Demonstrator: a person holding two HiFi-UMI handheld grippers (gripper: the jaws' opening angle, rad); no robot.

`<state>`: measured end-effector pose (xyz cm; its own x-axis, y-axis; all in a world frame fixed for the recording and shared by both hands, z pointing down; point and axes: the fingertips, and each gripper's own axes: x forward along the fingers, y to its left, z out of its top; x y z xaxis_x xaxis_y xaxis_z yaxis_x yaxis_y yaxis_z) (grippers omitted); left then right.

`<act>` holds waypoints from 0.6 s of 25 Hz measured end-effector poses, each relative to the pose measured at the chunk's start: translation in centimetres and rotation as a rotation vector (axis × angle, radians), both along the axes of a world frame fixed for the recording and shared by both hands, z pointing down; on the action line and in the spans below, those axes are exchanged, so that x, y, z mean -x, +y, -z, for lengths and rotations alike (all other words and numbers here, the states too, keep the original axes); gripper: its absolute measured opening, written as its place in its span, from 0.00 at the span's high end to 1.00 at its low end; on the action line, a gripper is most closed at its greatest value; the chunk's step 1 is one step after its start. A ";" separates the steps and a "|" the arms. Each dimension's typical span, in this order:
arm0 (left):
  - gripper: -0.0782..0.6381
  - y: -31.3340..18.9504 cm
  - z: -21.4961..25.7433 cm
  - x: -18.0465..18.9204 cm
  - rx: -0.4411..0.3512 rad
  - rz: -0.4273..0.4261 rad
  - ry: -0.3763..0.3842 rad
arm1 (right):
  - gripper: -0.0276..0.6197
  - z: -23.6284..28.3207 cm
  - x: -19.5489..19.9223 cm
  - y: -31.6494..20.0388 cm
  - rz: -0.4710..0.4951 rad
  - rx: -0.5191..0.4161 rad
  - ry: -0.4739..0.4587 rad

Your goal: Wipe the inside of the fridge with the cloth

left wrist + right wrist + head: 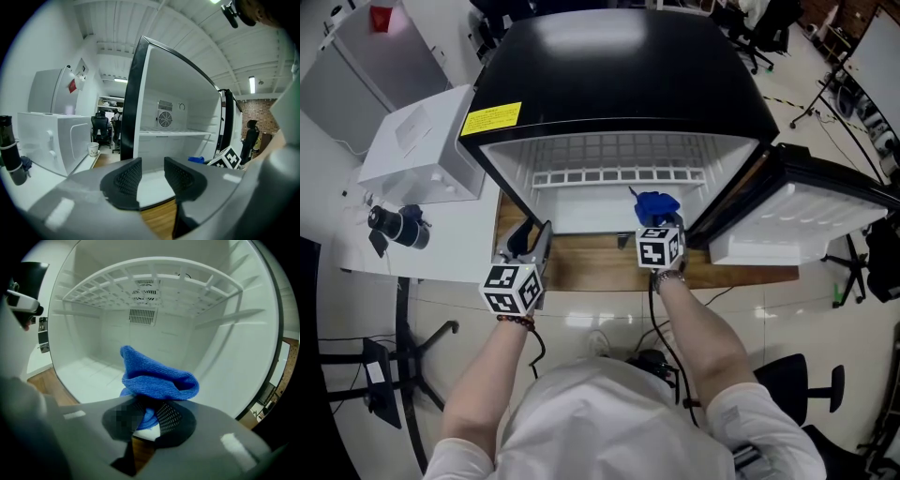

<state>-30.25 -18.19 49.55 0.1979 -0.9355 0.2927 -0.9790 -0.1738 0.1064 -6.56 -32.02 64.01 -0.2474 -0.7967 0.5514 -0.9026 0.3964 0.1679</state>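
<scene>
Clamps cloth in right gripper, bunched ahead of the jaws to meet fridge walls first. Holds it at the open front, low on the right. Parks left gripper outside, jaws apart, empty, likely clear of the wipe path.
</scene>
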 end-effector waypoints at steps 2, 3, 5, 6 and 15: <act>0.69 0.0 0.0 -0.5 -0.001 -0.010 -0.001 | 0.86 0.0 -0.8 -0.2 -0.014 0.001 0.011; 0.69 0.0 0.0 -0.8 -0.002 -0.016 -0.001 | 0.86 0.0 -1.0 -0.2 -0.016 0.001 0.013; 0.69 0.0 0.0 -1.3 -0.001 -0.028 -0.002 | 0.86 0.1 -1.5 -0.3 -0.028 0.001 0.018; 0.69 0.0 -0.1 -1.6 0.001 -0.034 -0.002 | 0.86 0.2 -1.8 -0.4 -0.038 0.001 0.022; 0.69 -0.4 0.0 -4.1 0.006 -0.108 0.006 | 0.86 0.6 -3.3 -0.2 -0.080 0.008 0.003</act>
<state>-26.14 -18.60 49.58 0.2996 -0.9069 0.2963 -0.9538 -0.2781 0.1133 -3.28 -32.21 63.37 -0.1810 -0.8095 0.5585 -0.9310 0.3242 0.1681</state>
